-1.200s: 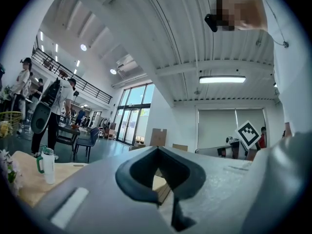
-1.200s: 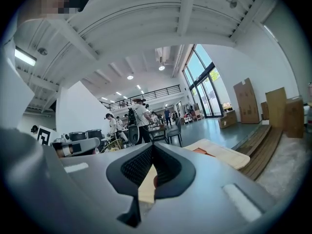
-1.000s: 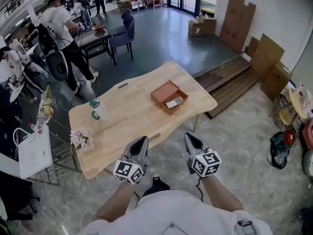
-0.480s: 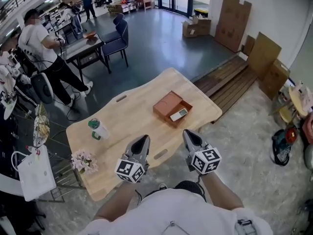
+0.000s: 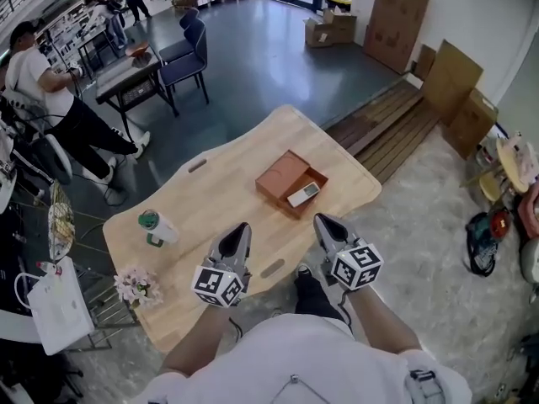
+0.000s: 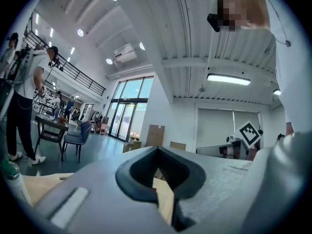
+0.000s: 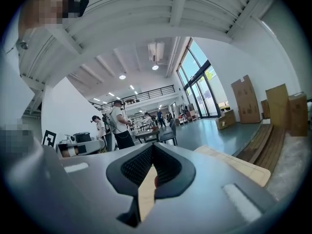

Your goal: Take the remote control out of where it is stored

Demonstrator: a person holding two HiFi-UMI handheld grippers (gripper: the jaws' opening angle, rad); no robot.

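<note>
A pale remote control lies in the open tray of an orange-brown box on the wooden table. In the head view both grippers are held side by side at the table's near edge, short of the box. My left gripper is shut and empty, down-left of the box. My right gripper is also shut and empty, just below the box and apart from it. In the left gripper view the left gripper points level over the table. In the right gripper view the right gripper does the same.
A green-lidded cup and a small bunch of flowers sit on the table's left part. A white bag hangs at the far left. Wooden planks and cardboard boxes lie to the right. A person stands by a desk at the back left.
The person has stepped up to the table, so it looks nearer. Both grippers have moved forward from over the floor to the table's near edge, still shut.
</note>
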